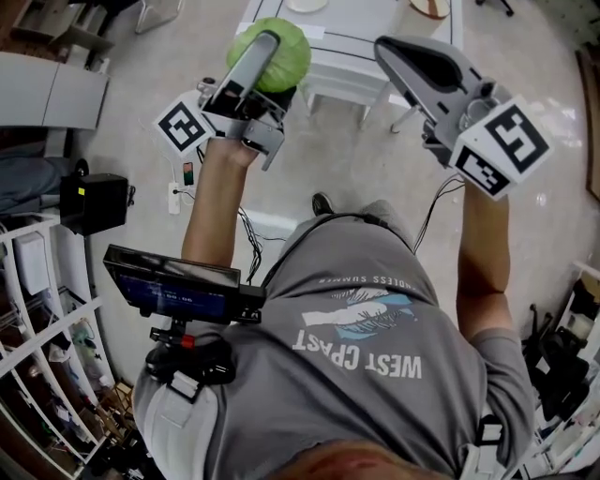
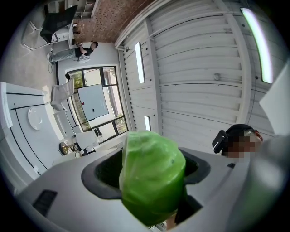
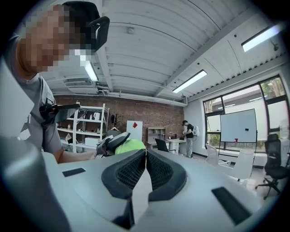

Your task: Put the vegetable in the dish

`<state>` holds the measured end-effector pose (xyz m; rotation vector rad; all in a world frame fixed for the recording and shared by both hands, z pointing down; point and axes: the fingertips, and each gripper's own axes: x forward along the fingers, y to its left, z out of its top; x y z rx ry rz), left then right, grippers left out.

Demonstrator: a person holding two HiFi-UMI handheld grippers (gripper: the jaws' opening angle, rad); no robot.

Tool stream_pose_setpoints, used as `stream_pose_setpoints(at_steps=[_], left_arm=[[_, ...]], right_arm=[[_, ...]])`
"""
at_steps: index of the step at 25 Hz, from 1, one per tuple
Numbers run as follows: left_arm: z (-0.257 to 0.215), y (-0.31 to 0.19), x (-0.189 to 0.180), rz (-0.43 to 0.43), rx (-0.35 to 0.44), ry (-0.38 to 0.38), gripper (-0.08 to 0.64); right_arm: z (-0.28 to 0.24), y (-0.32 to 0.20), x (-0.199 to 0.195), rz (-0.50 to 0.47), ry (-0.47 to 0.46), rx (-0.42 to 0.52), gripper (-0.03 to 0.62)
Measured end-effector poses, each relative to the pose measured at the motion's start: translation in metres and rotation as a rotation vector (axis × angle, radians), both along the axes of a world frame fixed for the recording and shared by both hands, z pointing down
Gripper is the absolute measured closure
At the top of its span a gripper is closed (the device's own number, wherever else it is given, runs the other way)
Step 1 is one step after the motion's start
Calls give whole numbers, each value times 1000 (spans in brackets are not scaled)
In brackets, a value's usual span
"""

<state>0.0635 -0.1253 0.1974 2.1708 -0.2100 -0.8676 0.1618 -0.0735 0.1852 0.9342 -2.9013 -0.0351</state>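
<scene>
the head view's top edge cuts off the dish [image 1: 307, 5] and desk [image 1: 356, 28]; the left gripper [image 1: 265, 49] hides part of the cabbage [image 1: 292, 58].

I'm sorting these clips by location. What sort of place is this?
Probably an open-plan office or lab workspace: desks with office chairs, a whiteboard beside tall windows, and metal shelving against a brick wall.

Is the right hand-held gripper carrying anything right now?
No, the right hand-held gripper has its jaws pressed together with nothing between them.
</scene>
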Motion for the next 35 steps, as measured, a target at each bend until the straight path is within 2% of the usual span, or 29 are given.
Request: stream_pose_setpoints(at_steps=[6, 12, 17, 22, 30, 35], left_arm=[[40, -79, -39, 18, -45, -23, 206], [57, -141, -9, 6, -79, -47, 207], [99, -198, 0, -30, -96, -101, 207], [91, -227, 35, -44, -133, -82, 207], [122, -277, 29, -53, -186, -124, 207], [153, -335, 23, -44, -243, -166, 209]], right_arm=[[32, -76, -44, 8, 22, -41, 584], [43, -133, -15, -13, 17, -64, 584], [43, -182, 6, -42, 13, -66, 584], [57, -222, 18, -78, 29, -77, 584], [77, -266, 12, -82, 31, -126, 584], [84, -313, 10, -52, 42, -157, 584]])
